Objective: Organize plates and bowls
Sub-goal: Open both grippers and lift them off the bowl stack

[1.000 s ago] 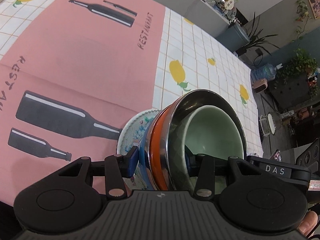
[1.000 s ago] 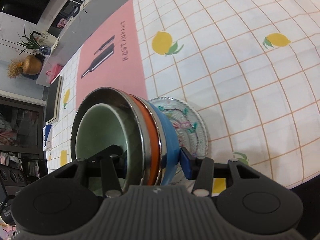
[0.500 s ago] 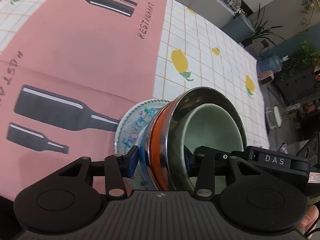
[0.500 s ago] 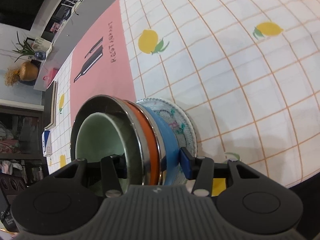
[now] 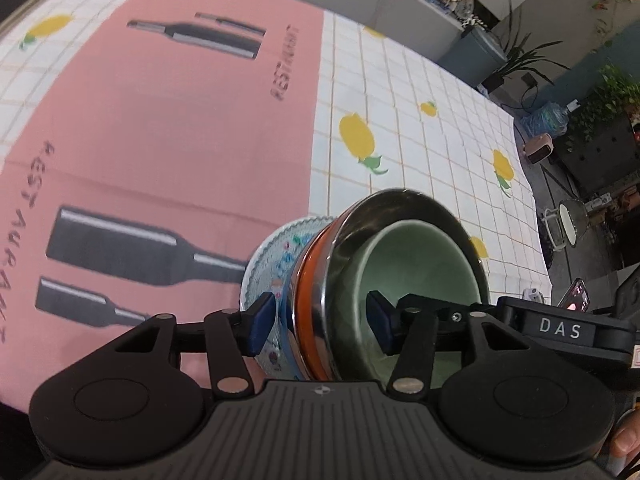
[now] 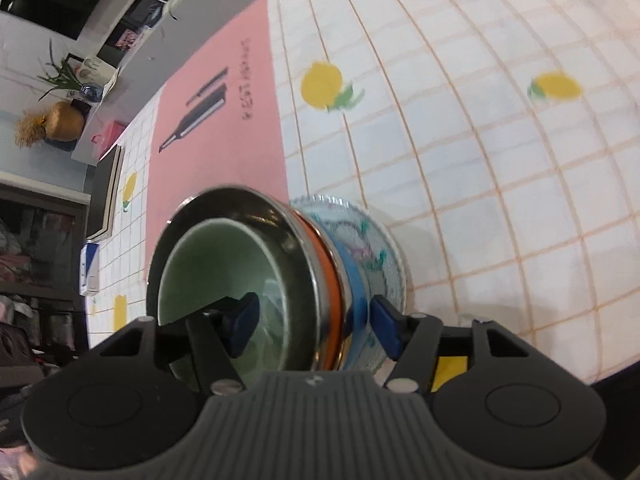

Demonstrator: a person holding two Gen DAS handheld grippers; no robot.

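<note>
We see the counter (image 5: 420,92) under a lemon-print cloth with a pink mat (image 5: 168,120) on it. The stack (image 5: 320,304) sits at the mat's edge: patterned plate (image 6: 376,248) at the bottom, then blue bowl (image 6: 356,280), orange bowl (image 5: 308,280), steel bowl (image 5: 404,208) and green bowl (image 6: 208,276) on top. Only our left view shows the opposite gripper body marked DAS; only our right view shows the black book (image 6: 106,192). Our left gripper (image 5: 320,322) and right gripper (image 6: 316,326) each straddle the stack's rim, jaws opening, pads standing off the dishes.
</note>
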